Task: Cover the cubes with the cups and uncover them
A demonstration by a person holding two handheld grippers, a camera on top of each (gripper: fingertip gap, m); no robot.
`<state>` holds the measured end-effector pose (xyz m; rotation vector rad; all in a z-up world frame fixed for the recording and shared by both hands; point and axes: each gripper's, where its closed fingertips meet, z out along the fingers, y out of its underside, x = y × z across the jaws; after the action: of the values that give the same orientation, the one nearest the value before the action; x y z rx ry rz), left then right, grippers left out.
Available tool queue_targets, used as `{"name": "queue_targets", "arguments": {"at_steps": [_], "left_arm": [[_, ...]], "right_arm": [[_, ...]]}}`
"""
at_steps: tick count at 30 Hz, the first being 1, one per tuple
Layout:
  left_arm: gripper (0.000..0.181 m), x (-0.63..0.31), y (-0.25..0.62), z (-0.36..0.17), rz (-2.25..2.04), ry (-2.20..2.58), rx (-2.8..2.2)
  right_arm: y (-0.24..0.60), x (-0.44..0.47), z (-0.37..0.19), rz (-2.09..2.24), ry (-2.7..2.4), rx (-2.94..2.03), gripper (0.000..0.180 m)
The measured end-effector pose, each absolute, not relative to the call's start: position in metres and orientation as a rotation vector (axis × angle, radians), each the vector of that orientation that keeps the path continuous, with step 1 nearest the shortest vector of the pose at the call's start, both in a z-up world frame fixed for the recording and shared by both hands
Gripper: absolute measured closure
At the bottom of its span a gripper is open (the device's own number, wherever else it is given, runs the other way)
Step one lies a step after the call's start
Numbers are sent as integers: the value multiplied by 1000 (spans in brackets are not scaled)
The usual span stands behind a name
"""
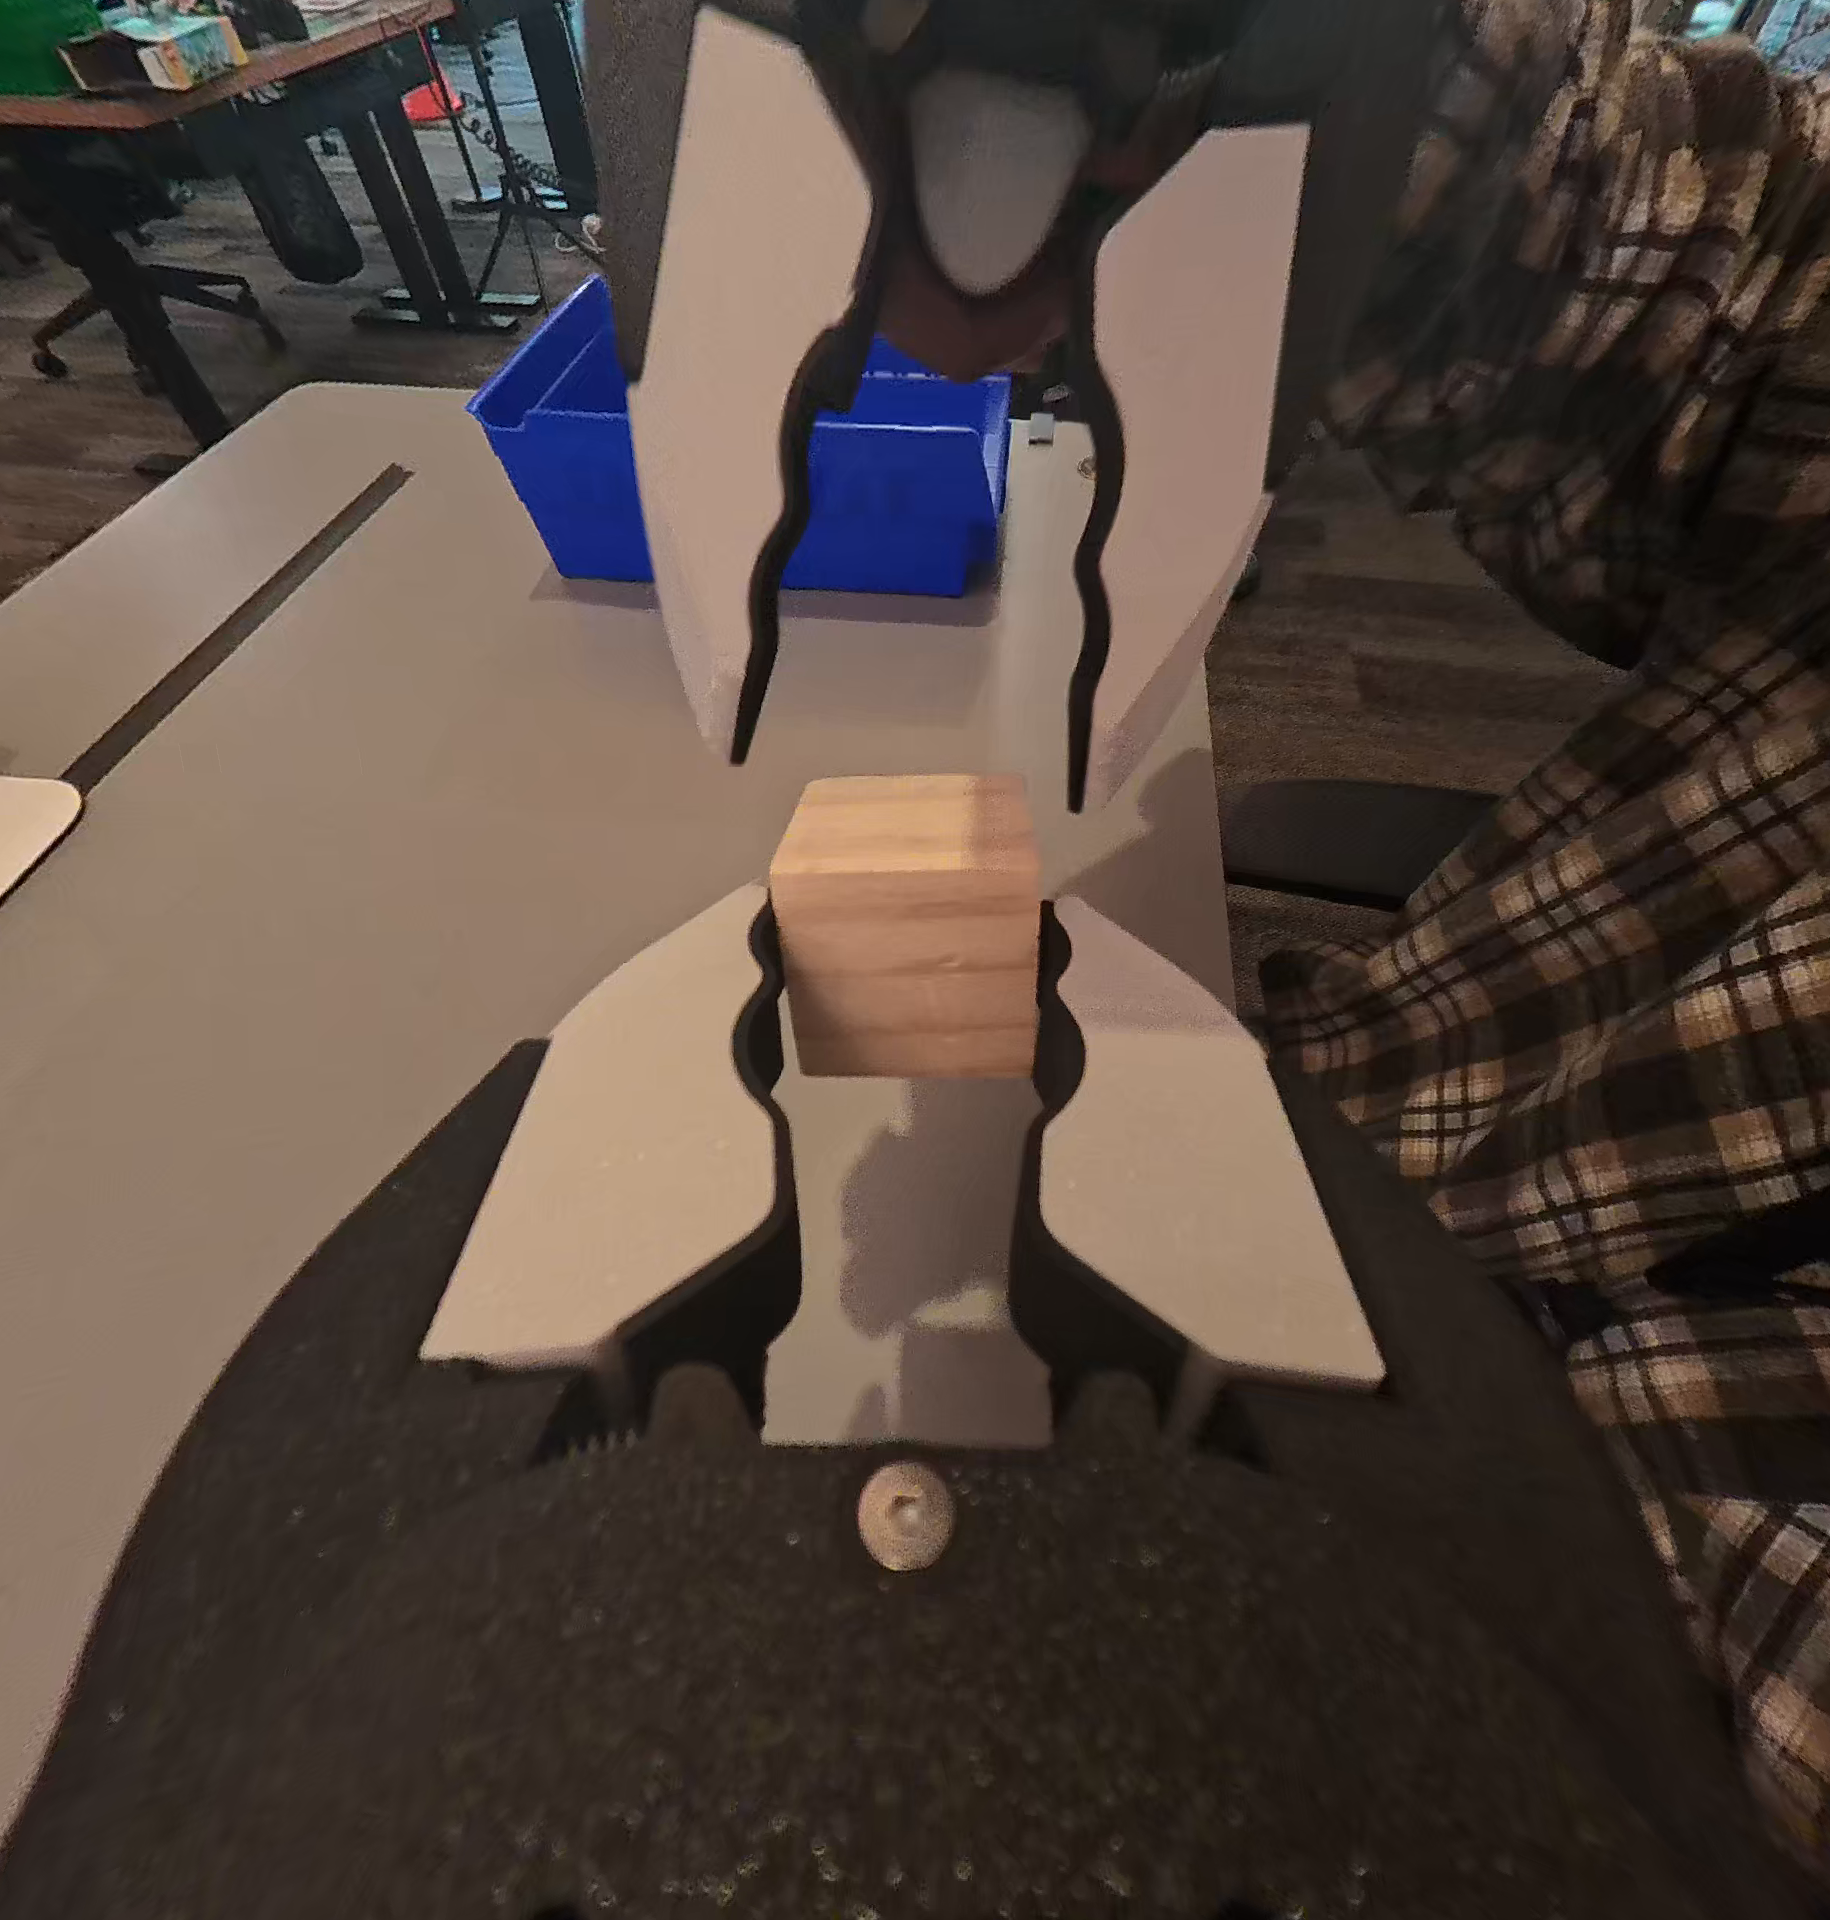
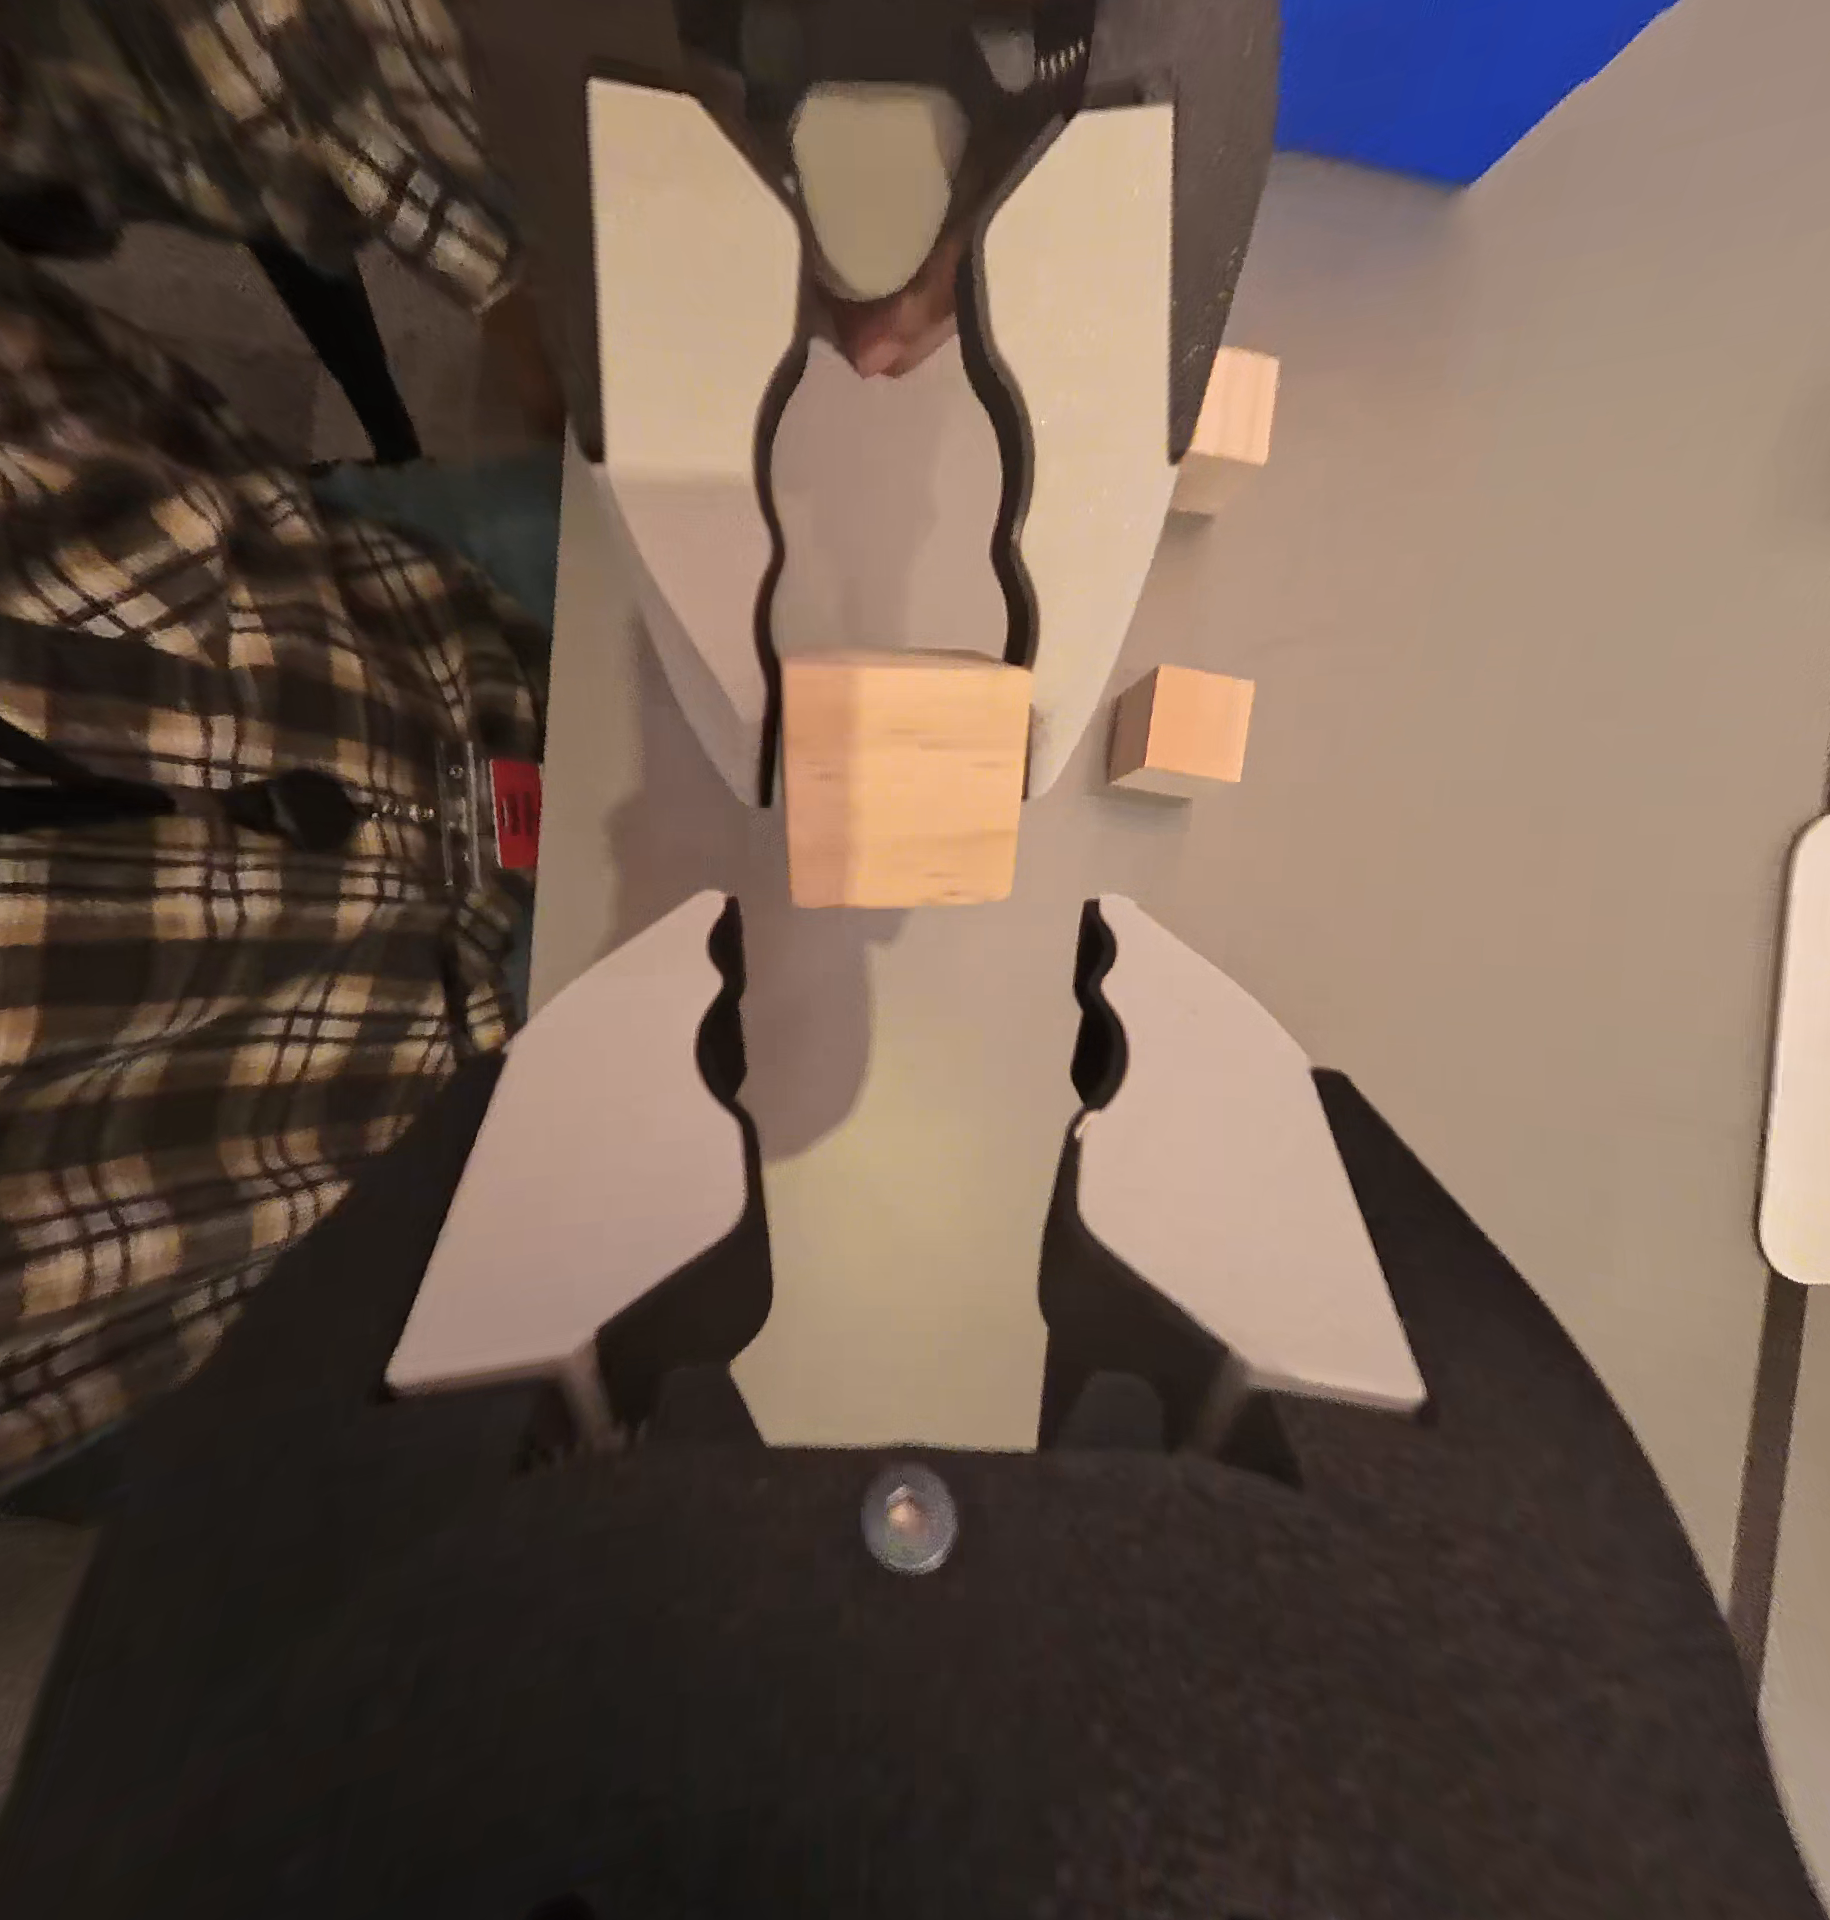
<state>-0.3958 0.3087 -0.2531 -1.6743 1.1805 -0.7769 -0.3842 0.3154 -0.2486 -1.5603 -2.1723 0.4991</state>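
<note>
Three wooden cubes show on the counter [image 2: 1513, 623]: one held cube [image 2: 906, 779] near its edge, a second cube [image 2: 1186, 743], a third cube [image 2: 1228, 431]; also two tongs, one blue bin [image 1: 890, 499].

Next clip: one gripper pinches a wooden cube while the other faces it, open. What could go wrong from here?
1. The left gripper holds the cube only near its fingertips, so the cube may twist or slip out.
2. The open right gripper sits almost tip to tip with it, so closing in may knock the fingers together.
3. Two loose cubes lie close by on the table and could get bumped.
</note>
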Motion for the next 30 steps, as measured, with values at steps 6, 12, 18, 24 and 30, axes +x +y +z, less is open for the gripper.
{"name": "queue_targets", "arguments": {"at_steps": [6, 12, 18, 24, 30], "left_arm": [[136, -391, 305, -250, -802, 1185, -1647], [136, -388, 302, -252, -861, 1184, -1634], [118, -418, 313, -245, -830, 1049, -1671], [116, -507, 327, -206, -643, 715, -1658], [122, -548, 307, -185, -592, 605, -1605]], "right_arm": [[308, -388, -261, 524, -2269, -1606, 127], [302, -387, -267, 572, -2316, -1657, 135], [323, -379, -264, 458, -2270, -1738, 135], [378, -367, -290, 149, -2245, -1858, 135], [416, -366, -340, -33, -2295, -1942, 135]]}}
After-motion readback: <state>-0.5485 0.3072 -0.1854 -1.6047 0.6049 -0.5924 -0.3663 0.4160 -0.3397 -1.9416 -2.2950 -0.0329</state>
